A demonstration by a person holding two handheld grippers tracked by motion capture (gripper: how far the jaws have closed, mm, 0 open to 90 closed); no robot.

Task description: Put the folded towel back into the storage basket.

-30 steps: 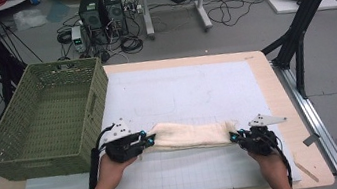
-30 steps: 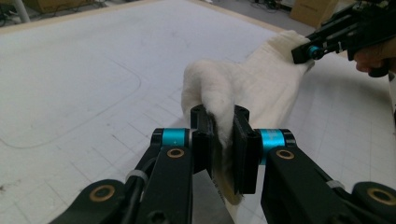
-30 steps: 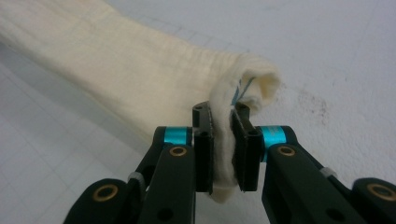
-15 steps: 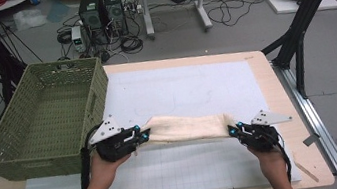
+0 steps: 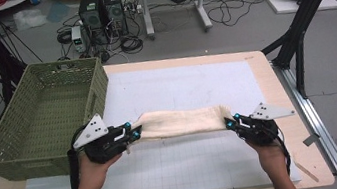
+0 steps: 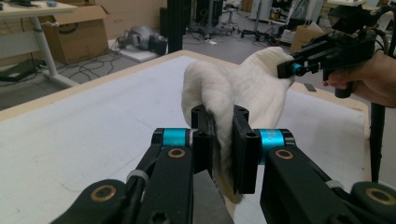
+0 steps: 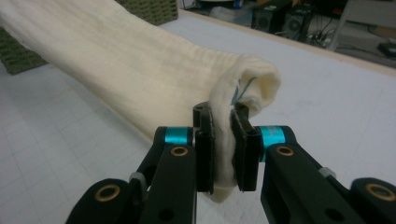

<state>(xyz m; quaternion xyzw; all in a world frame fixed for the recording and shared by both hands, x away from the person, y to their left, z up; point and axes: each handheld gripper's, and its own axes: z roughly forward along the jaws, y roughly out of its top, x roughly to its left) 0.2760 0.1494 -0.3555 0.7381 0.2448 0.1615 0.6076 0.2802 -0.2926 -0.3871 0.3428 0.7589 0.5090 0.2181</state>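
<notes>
Towel [image 5: 180, 122] clamped at both ends, slung level above the mat [image 5: 180, 87] near the table's front edge, just right of the basket [image 5: 38, 119]. Left gripper [image 5: 131, 130] clenched on the left end, cloth bunched between the pads as seen in the left gripper view [image 6: 224, 135]. Right gripper [image 5: 231, 122] clenched on the right end, a folded hem pinched between its pads [image 7: 223, 149]. Probably mid-lift, perhaps bound for the basket or a fold.

To do it well:
- Keep both grips firm; only a thin bite of cloth on the right, so no jerks.
- Raise both hands evenly, keeping the span taut enough to stop the middle sagging onto the mat.
- Clear the basket rim before swinging left.
- Hold off on releasing until the cloth rests where wanted.
</notes>
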